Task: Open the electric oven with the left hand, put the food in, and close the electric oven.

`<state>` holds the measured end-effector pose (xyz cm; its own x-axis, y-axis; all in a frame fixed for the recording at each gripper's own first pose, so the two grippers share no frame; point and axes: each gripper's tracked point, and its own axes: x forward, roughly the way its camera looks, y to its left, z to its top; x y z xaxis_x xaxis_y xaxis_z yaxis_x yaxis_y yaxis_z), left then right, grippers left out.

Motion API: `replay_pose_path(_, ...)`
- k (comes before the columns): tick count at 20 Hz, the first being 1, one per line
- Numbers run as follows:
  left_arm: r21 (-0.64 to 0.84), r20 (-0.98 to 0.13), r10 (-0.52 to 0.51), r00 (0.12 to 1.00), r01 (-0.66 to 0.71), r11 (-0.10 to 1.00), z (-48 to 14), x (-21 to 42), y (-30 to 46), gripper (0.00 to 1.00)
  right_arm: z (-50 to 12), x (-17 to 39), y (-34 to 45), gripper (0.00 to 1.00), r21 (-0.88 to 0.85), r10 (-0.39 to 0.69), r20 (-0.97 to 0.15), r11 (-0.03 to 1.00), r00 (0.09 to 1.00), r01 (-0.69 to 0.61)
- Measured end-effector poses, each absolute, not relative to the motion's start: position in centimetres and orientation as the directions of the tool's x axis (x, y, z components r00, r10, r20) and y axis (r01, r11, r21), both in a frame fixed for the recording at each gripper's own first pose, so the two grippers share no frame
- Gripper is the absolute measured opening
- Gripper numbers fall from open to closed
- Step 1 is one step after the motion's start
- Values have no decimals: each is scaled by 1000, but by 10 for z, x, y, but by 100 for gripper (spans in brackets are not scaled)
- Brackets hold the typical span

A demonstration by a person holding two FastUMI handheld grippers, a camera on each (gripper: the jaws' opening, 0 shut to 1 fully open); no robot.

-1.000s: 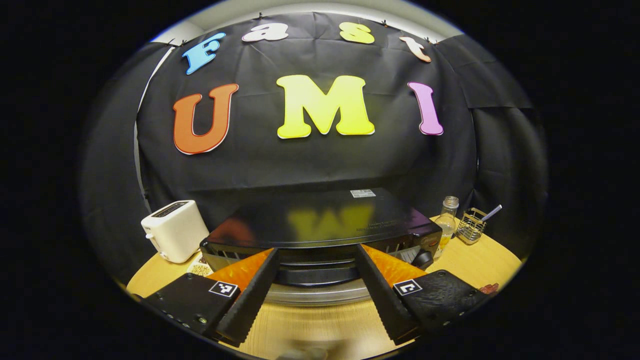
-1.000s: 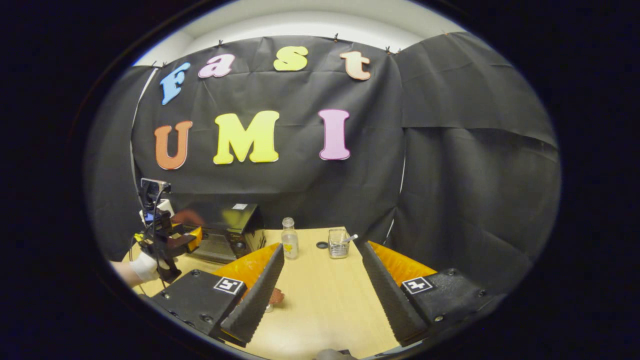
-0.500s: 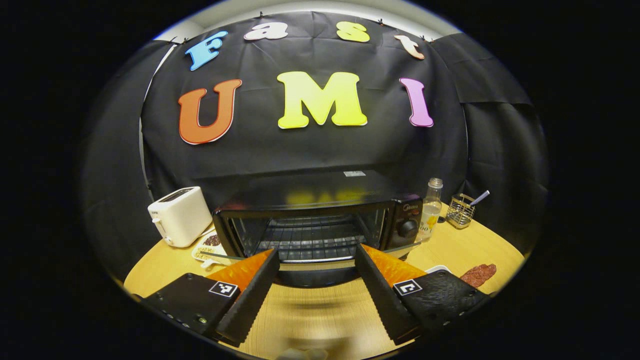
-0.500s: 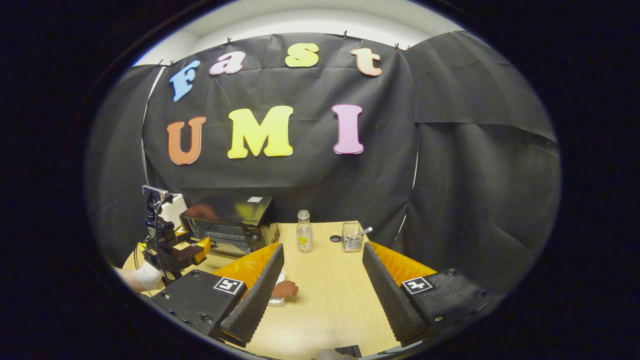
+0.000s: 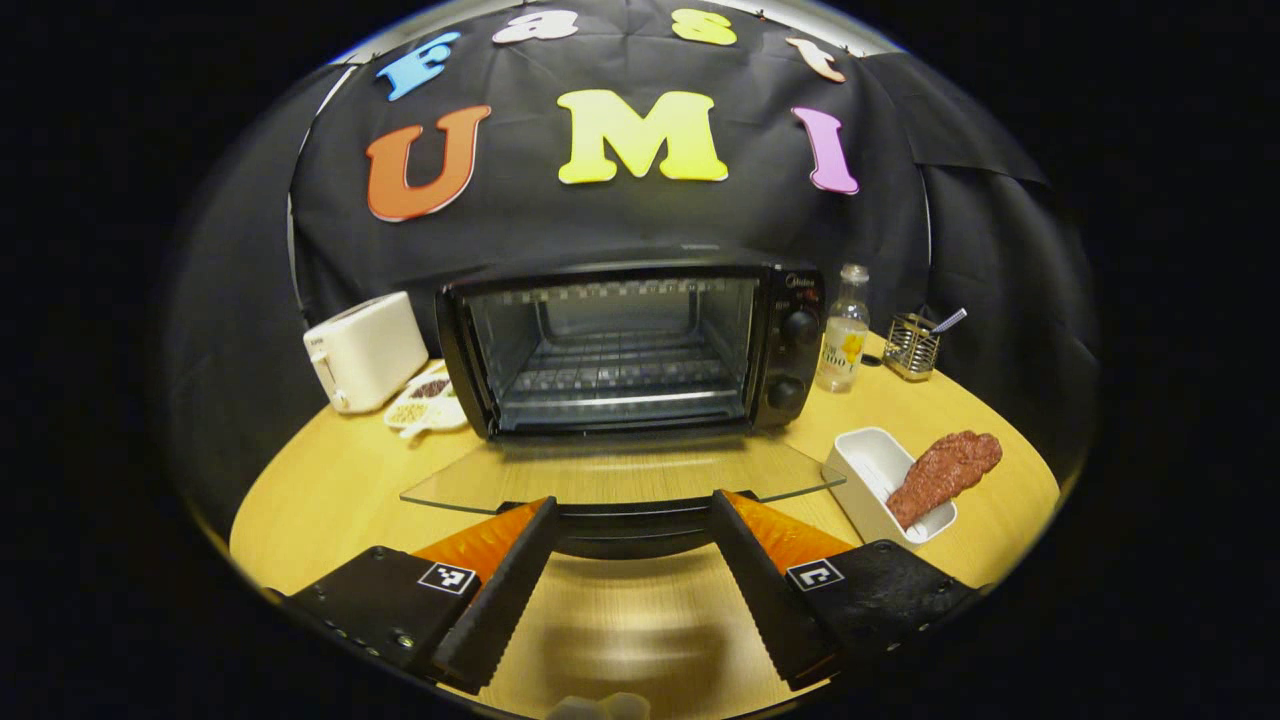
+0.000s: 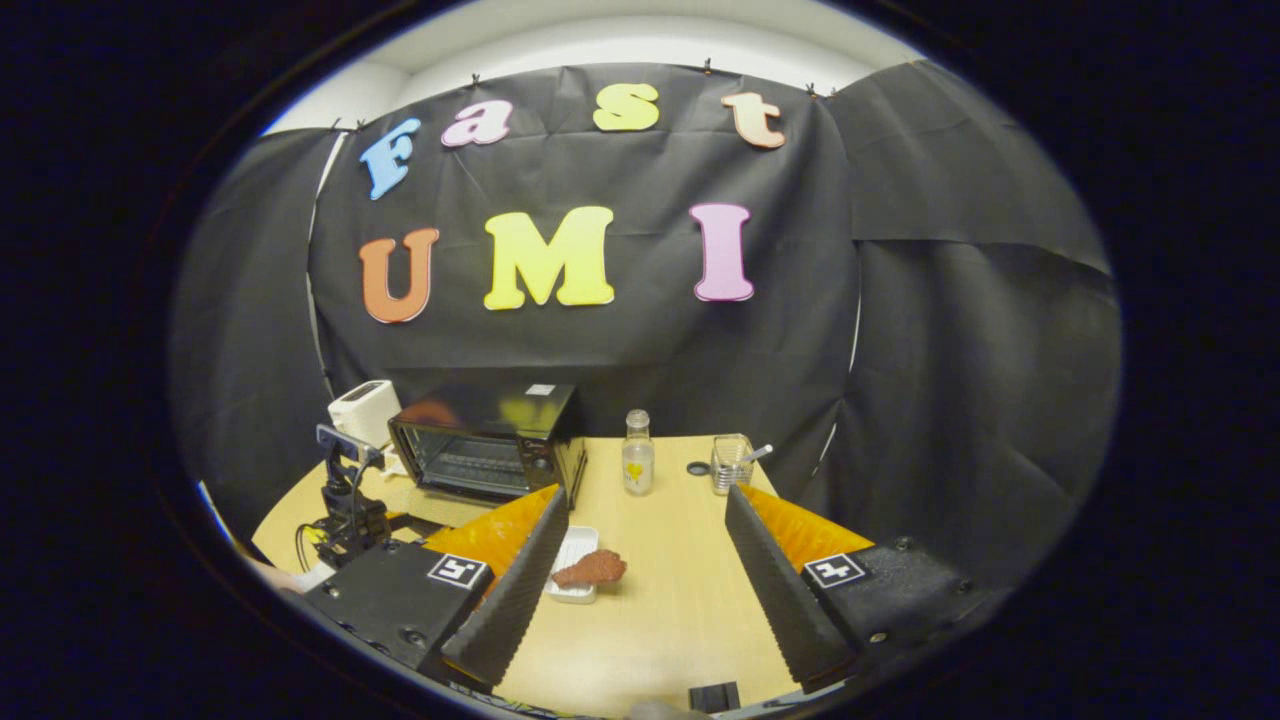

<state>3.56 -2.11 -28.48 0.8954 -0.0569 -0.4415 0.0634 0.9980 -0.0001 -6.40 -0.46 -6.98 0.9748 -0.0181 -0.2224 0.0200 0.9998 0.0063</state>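
Observation:
The black electric oven [image 5: 620, 340] stands at the back of the table with its glass door [image 5: 620, 472] folded down flat, so the wire rack inside shows. The door's dark handle [image 5: 630, 528] lies between the fingers of my left gripper [image 5: 632, 505], which is open and not pressing on it. The food, a brown slab of meat [image 5: 945, 468], rests half on a white tray [image 5: 865, 470] right of the door. In the right gripper view the meat [image 6: 592, 568] lies just ahead of my open, empty right gripper [image 6: 645, 495], with the oven [image 6: 490, 440] farther left.
A white toaster [image 5: 365, 350] and a small dish of grains [image 5: 425, 405] sit left of the oven. A glass bottle [image 5: 843, 345] and a wire holder [image 5: 910, 345] stand to its right. The round wooden table [image 5: 330, 490] ends close behind both grippers.
The oven door has swung from nearly shut down to fully open as my left gripper dropped and drew back with the handle. The right gripper view has shifted so the meat now sits nearer its centre.

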Motion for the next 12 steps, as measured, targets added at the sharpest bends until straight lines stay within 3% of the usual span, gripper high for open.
replay_pose_path(7, 35, -534, -41, 844, 71, 997, -332, 19, -24, 97, -79, -82, -25, 100, -3, -64, -249, 998, 966, 66)
replay_pose_path(8, 27, -546, -41, 837, 66, 997, -335, 23, -26, 91, -80, -84, -28, 100, -1, -72, -251, 997, 965, 74)
replay_pose_path(9, 24, -550, -41, 834, 65, 998, -339, 22, -25, 95, -81, -85, -31, 100, 1, -77, -255, 997, 964, 79)
replay_pose_path(12, 30, -537, -41, 843, 67, 997, -333, 22, -27, 94, -85, -89, -35, 100, 11, -85, -263, 996, 961, 91)
